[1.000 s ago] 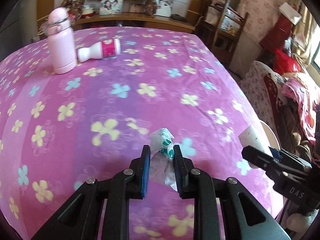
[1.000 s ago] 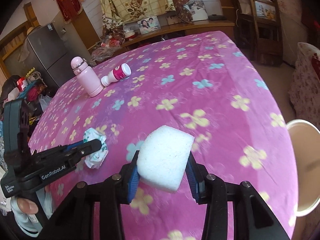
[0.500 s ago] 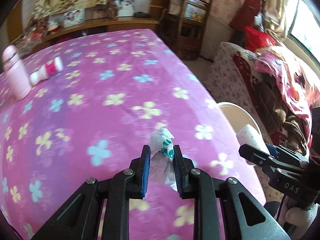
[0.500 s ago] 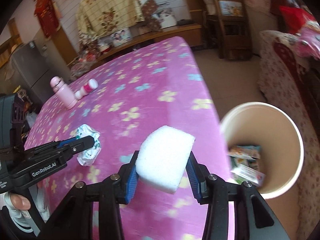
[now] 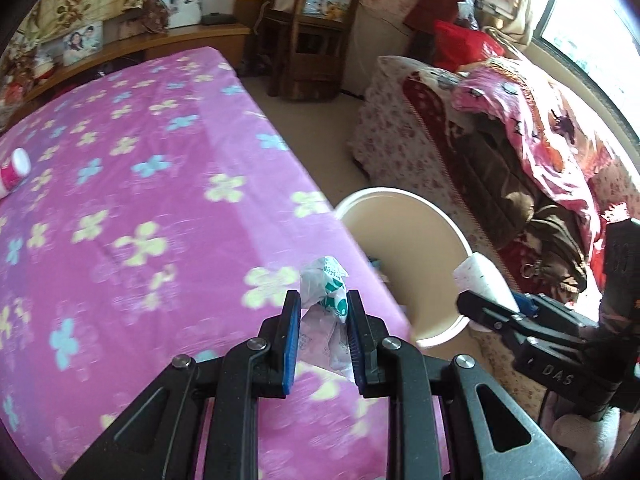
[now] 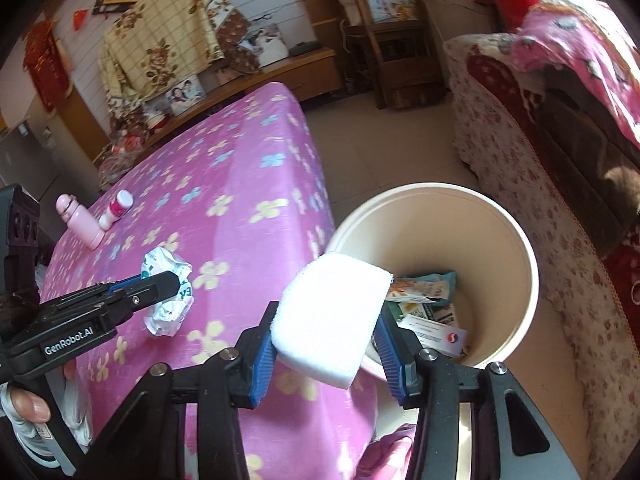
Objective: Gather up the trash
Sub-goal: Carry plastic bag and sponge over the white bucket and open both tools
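My left gripper (image 5: 320, 300) is shut on a crumpled white wrapper with green print (image 5: 326, 280) and holds it over the right edge of the pink flowered table (image 5: 140, 200). My right gripper (image 6: 326, 316) grips a white foam block (image 6: 332, 304); its jaws are opening, with the block still between the pads. The block hangs over the near rim of a round cream trash bin (image 6: 520, 240) that stands on the floor beside the table. Several wrappers lie in the bin's bottom. The right wrist view also shows the left gripper (image 6: 166, 280) with the wrapper (image 6: 160, 260).
A pink bottle (image 6: 80, 220) and a small white bottle with a pink label (image 6: 118, 208) stand far back on the table. A floral-covered sofa (image 6: 540, 200) is just beyond the bin. A wooden shelf (image 5: 312, 40) stands at the back, across bare floor.
Both grippers have swept rightward from the table's middle to its right edge with their loads. The bin has come into full view under the foam block.
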Tool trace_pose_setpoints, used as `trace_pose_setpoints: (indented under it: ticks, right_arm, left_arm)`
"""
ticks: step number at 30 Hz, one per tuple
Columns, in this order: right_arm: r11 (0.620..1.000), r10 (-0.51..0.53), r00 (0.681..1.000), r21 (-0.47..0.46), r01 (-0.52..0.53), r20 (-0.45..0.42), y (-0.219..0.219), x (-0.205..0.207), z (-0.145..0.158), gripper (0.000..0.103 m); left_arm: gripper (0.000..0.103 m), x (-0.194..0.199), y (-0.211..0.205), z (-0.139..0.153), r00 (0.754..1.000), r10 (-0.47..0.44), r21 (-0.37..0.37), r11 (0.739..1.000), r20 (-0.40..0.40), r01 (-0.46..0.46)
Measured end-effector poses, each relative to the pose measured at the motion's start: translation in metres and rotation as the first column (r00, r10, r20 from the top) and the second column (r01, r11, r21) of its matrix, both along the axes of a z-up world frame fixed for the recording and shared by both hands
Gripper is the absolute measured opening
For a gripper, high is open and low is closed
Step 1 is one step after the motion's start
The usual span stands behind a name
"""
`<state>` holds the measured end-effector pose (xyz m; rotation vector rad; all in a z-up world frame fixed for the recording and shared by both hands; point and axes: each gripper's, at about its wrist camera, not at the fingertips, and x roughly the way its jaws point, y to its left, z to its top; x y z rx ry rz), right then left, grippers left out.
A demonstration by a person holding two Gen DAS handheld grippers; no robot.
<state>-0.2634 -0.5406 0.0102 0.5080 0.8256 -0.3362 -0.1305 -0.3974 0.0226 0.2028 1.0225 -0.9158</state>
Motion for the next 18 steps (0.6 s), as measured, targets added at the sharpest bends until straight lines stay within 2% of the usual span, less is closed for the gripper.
trace_pose_setpoints:
  ticks: [9, 18]
  right_arm:
    - [0.998, -0.059, 0.998, 0.005, 0.059, -0.034, -0.033, -0.009, -0.017, 0.051]
    - [0.994, -0.102, 0.993, 0.025, 0.104, -0.059, -0.061, -0.007, -0.040, 0.051]
  left_arm:
    - [0.024, -0.012, -0.049, -0.009, 0.999, -0.053, 0.006, 0.999, -0.004, 0.053]
    - [0.024, -0.011, -0.078, -0.020, 0.998, -0.068, 0.011, 0.998, 0.001, 0.068]
